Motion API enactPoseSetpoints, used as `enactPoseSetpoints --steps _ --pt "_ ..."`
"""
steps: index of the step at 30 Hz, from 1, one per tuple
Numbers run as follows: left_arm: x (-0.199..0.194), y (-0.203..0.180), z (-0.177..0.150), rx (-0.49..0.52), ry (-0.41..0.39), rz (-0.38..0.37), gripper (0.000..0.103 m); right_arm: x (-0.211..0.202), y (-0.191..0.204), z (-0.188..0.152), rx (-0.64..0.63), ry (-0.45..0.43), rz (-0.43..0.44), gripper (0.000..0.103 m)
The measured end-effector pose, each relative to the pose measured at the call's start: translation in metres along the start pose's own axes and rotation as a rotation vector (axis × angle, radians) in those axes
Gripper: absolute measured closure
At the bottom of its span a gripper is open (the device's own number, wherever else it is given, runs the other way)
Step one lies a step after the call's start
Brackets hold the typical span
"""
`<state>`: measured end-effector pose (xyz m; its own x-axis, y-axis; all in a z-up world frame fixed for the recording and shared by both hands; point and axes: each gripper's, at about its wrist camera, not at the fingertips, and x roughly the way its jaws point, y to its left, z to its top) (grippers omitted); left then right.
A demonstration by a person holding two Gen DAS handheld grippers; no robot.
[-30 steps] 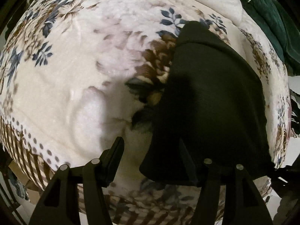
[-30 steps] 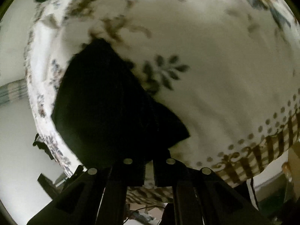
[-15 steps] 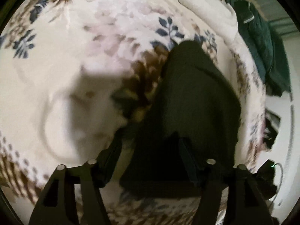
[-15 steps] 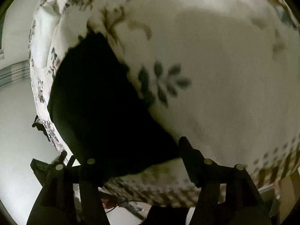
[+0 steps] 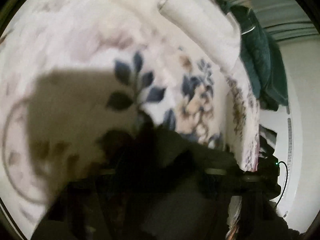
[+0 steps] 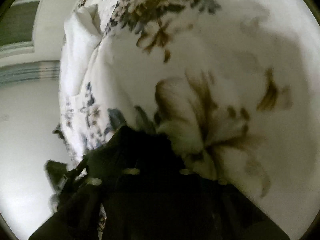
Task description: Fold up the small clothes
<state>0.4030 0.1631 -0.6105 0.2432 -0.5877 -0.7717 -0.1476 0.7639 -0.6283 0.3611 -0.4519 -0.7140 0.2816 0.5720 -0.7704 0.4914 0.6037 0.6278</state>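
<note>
Writing: none legible. Left tool (image 5: 160, 168) closing on black garment (image 5: 172, 150); right tool (image 6: 158, 170) pinching it.

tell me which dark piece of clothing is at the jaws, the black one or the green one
The black garment, bunched right at the jaws. The dark green clothing lies far off, beyond the bed's edge.

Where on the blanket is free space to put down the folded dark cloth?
Free: the blanket ahead of the dark cloth, up to the white pillow. Crowded: the bed edge by the green clothes.
</note>
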Motion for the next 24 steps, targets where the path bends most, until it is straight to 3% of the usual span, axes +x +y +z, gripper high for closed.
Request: enactPoseSetpoints --steps 3,6,9,12,13,14,19,24 --pt "-0.005 -0.003 -0.002 0.010 -0.025 0.002 0.075 -0.011 0.010 0.002 -0.007 -0.071 -0.026 0.095" --pt "-0.003 0.009 -0.002 -0.036 -0.019 -0.024 0.075 -0.002 0.009 0.005 -0.018 -0.057 -0.066 0.095" --pt "-0.002 0.013 0.000 -0.075 0.002 -0.032 0.064 0.004 0.006 0.004 -0.048 -0.012 -0.088 0.094" --pt "-0.015 0.017 -0.006 -0.082 0.017 -0.043 0.041 -0.002 -0.004 0.006 -0.025 0.090 -0.049 0.059" --pt "-0.021 0.018 -0.012 -0.071 0.021 -0.059 0.035 -0.004 -0.005 0.004 -0.028 0.114 -0.026 0.037" --pt "-0.022 0.019 -0.017 -0.067 0.028 -0.072 0.034 -0.008 -0.010 0.000 -0.042 0.148 0.003 0.032" --pt "-0.017 0.039 -0.052 -0.093 0.121 -0.140 0.033 0.007 -0.046 -0.028 -0.044 0.362 0.031 0.032" --pt "-0.008 0.038 -0.059 -0.094 0.131 -0.216 0.027 0.044 -0.052 -0.057 -0.010 0.466 0.245 0.032"
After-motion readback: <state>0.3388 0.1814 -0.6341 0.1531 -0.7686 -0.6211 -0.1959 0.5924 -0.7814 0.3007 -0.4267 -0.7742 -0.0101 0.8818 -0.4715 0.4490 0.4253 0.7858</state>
